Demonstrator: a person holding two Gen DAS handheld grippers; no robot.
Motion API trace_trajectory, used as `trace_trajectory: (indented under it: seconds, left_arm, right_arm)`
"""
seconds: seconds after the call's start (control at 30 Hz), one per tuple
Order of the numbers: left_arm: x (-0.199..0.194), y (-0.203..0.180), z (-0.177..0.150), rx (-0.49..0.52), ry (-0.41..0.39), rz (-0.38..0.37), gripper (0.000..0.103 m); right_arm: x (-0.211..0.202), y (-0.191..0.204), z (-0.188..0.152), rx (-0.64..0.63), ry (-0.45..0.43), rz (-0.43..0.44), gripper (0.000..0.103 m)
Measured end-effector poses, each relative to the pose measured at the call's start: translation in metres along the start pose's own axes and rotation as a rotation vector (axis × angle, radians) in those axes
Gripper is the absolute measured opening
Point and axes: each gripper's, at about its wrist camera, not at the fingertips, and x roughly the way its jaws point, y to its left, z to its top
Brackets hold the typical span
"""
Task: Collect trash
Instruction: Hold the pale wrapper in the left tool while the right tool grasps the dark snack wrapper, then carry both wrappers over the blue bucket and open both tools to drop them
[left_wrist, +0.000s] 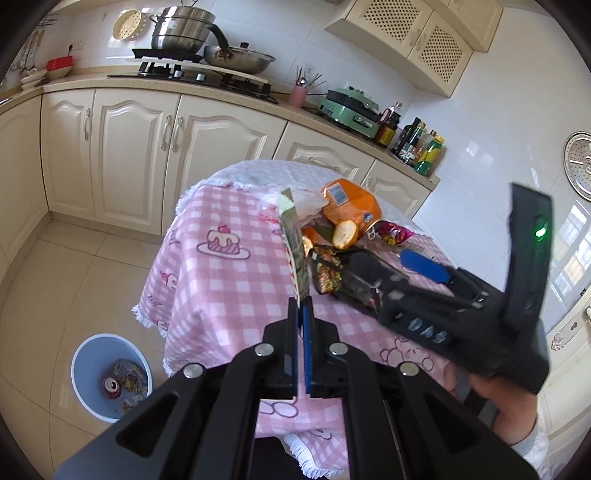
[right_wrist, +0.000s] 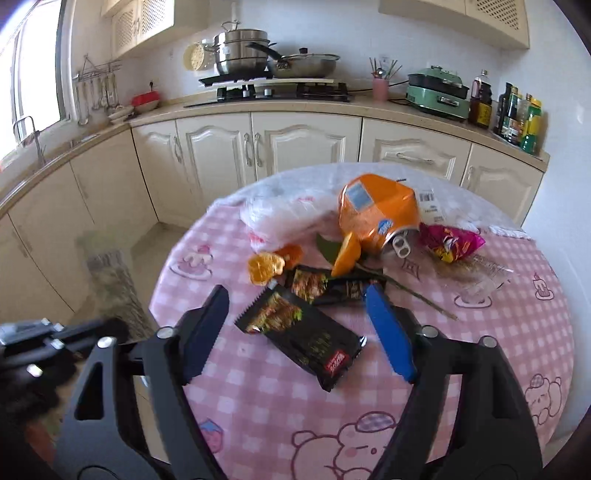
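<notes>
On the floor at far left of the left wrist view, a pale blue bin (left_wrist: 110, 376) holding a red can (left_wrist: 112, 387) and wrappers; right of it the left gripper (left_wrist: 300, 306), fingers clamped on a greenish wrapper (left_wrist: 293, 247) standing on edge above the pink checked bench (left_wrist: 221, 280). Across the bench in the right wrist view: white plastic bag (right_wrist: 280, 218), orange peel (right_wrist: 264, 271), two black snack packets (right_wrist: 306, 332), crushed orange can (right_wrist: 380, 218), magenta wrapper (right_wrist: 450, 242). Right gripper (right_wrist: 295, 306), fingers wide apart, either side of the nearer black packet, pads not pressing it.
</notes>
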Motion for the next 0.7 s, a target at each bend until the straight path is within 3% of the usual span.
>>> trace_trajectory:
  seconds: [0.17, 0.2, 0.23, 0.3, 0.4, 0.57, 0.7]
  left_arm:
    - [0.005, 0.000, -0.006, 0.001, 0.020, 0.002, 0.002]
    - [0.006, 0.001, -0.006, 0.002, 0.022, 0.002, 0.002]
    - [0.006, 0.001, -0.007, 0.001, 0.024, 0.004, 0.002]
    - [0.008, 0.003, -0.007, -0.005, 0.027, 0.003, 0.002]
    - [0.008, 0.006, -0.007, -0.009, 0.026, -0.004, 0.002]
    - [0.000, 0.017, -0.006, -0.025, 0.004, -0.019, 0.002]
    - [-0.015, 0.035, -0.005, -0.048, -0.024, -0.007, 0.002]
  right_arm:
    - [0.039, 0.017, -0.010, -0.090, 0.116, -0.014, 0.075]
    - [0.044, 0.019, -0.011, -0.093, 0.142, -0.003, 0.068]
    - [0.045, 0.019, -0.010, -0.093, 0.147, 0.006, 0.045]
    - [0.044, 0.018, -0.010, -0.095, 0.145, 0.004, 0.037]
    - [0.035, 0.016, -0.009, -0.086, 0.102, -0.017, 0.016]
    - [0.005, 0.025, -0.005, -0.074, 0.023, 0.039, 0.011]
    - [-0.015, 0.058, 0.011, -0.090, -0.053, 0.179, 0.011]
